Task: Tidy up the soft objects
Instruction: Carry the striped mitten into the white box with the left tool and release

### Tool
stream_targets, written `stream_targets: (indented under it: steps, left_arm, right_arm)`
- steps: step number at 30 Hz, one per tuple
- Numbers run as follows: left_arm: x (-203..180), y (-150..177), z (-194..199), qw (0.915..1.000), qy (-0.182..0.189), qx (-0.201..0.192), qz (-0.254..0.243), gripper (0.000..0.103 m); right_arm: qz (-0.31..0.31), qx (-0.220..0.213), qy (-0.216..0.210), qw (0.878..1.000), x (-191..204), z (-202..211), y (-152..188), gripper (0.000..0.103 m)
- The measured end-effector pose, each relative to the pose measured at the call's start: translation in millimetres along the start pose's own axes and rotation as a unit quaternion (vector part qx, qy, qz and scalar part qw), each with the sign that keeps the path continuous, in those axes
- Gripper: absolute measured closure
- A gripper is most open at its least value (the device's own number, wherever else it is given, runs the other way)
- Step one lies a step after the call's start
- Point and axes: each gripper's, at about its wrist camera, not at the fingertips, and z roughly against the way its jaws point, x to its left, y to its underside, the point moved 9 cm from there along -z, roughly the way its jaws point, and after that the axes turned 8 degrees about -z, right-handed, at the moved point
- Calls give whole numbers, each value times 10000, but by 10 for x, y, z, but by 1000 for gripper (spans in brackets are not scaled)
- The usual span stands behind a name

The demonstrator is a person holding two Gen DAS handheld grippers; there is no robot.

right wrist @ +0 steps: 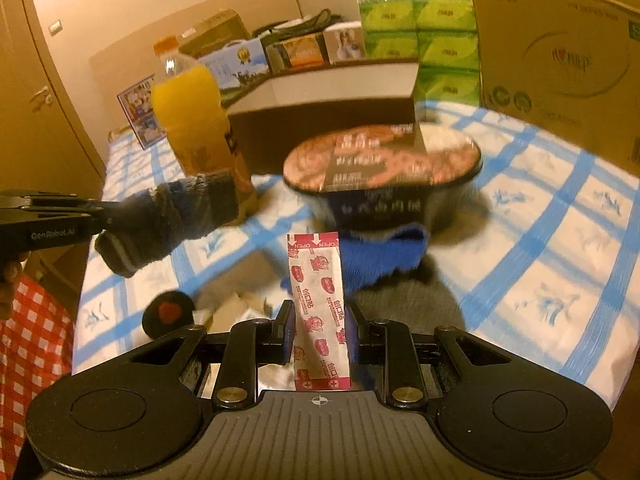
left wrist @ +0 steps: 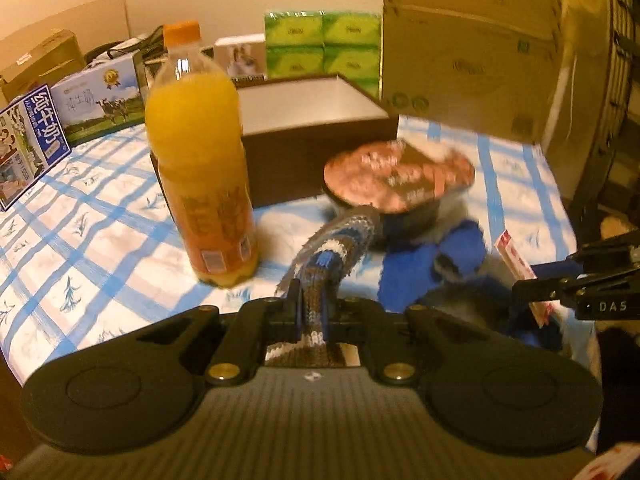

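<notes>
Your left gripper (left wrist: 311,307) is pinching a striped knit sock (left wrist: 335,246) with its jaws nearly together, the sock arching clear of the table toward the instant-noodle bowl (left wrist: 400,178), while your right gripper (right wrist: 318,330) is clamping a red-and-white plaster packet (right wrist: 318,304) upright between its pads. Just past both, a blue fuzzy sock (right wrist: 382,258) is lying against the bowl's base on the blue-checked tablecloth (right wrist: 540,240), with an orange drink bottle (left wrist: 200,160) standing to the left. Farther back, an open brown box (left wrist: 316,120), milk cartons (left wrist: 100,100), green tissue packs (left wrist: 322,46) and a big cardboard carton (left wrist: 468,52) are crowding the table under a beige wall.
</notes>
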Motion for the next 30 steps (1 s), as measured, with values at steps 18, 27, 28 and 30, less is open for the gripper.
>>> stream_targets:
  steps: [18,27,28,30]
  left_arm:
    - [-50,-1339,-306,9965,-394,-579,462,94]
    - [92,-2046,-747,9899,-889,-639,897,94]
    - [124,-2101,-805,9888,-942,-621,978,94]
    - [197,-2194,-930,9862,-1052,-590,1135,94]
  right_arm:
    - [112,-417,-214,9988,-362,-122,-1501,77]
    - [-184,-473,-499,9975,-388,-597,-2295,77]
    - [-210,-471,-507,9974,-395,-658,-2362,77]
    - [-258,-471,-504,9973,-423,-802,-2492,77]
